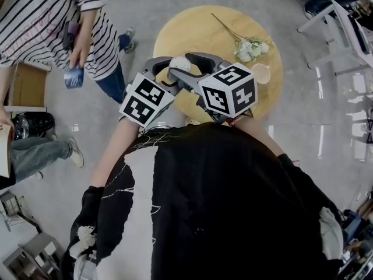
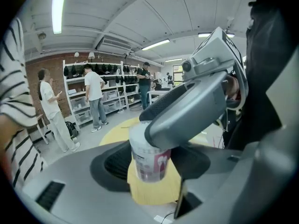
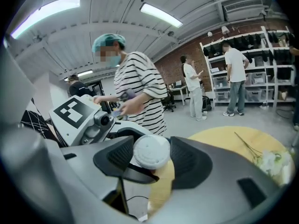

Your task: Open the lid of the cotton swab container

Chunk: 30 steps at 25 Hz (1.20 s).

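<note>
I hold the cotton swab container [image 1: 180, 65] in the air over the near edge of the round yellow table [image 1: 198, 31]. It is a clear tub with a pink label [image 2: 148, 158] and a white lid [image 3: 151, 151]. My left gripper [image 2: 149, 166] is shut on the tub's body, which stands upright between its pads. My right gripper [image 3: 151, 157] is shut on the lid from the side, its grey finger [image 2: 187, 118] crossing over the tub's top. In the head view the left gripper [image 1: 167, 73] and right gripper [image 1: 187, 63] meet at the container.
White flowers on a long stem [image 1: 247, 48] and a small tan cup [image 1: 261, 73] lie on the table's right side. A person in a striped shirt [image 1: 87, 28] stands close at the left. A white chair [image 1: 349, 34] is at the right. Shelving and other people stand far off.
</note>
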Available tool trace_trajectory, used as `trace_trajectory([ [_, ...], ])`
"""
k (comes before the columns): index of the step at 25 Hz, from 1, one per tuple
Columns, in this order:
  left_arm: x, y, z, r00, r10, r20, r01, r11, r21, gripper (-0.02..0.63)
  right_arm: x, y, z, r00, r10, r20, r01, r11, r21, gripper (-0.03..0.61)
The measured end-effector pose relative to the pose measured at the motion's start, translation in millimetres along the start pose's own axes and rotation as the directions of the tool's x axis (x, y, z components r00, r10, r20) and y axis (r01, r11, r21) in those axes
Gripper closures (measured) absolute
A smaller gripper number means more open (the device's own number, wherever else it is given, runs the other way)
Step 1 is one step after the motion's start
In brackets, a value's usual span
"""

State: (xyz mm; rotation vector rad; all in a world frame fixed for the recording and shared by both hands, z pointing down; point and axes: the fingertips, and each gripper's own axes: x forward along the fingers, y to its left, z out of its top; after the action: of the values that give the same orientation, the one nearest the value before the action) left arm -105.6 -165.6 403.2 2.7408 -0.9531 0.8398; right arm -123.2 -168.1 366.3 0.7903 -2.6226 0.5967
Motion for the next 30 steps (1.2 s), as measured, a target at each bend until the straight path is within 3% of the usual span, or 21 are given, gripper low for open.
trace_trajectory([
  [30,0,17,1,1.000,0.002,0.028,-0.002,1.000,-0.015,0.342,12,-8,11,1.000,0.016,0.027,-0.018,0.996,0.091,0.336],
])
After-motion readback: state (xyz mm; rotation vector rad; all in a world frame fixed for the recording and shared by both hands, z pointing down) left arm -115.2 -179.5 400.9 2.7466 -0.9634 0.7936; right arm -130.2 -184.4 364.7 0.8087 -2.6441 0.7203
